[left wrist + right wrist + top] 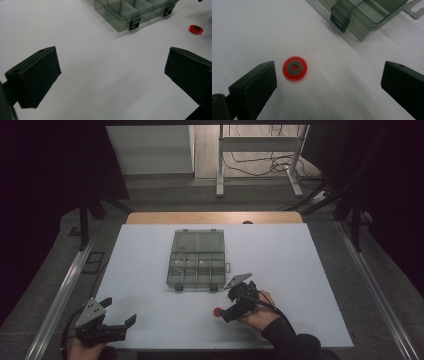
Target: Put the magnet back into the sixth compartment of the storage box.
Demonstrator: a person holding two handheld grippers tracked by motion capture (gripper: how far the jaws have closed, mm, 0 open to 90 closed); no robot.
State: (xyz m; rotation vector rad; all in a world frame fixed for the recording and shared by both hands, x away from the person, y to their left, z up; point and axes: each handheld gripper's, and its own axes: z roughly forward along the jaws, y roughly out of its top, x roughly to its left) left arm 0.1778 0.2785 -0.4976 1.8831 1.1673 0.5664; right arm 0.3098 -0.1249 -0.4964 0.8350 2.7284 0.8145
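My right gripper point(328, 82) has its jaws spread wide around the red disc point(294, 68) (grey centre), which lies flat on the white table point(300, 270) near the clear compartment box point(196, 259). My left gripper point(110, 75) gapes over bare table.

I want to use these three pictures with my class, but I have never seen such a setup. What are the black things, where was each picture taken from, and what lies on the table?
A person sits at a white table holding a two-jaw grasping tool in each hand: left tool, right tool. One picture looks down from above; the other two come from cameras riding on each tool, with its black jaws at the bottom. On the table lie a clear compartment box and a small red ring. Both tools are open and hold nothing; the ring lies between the right tool's jaws.
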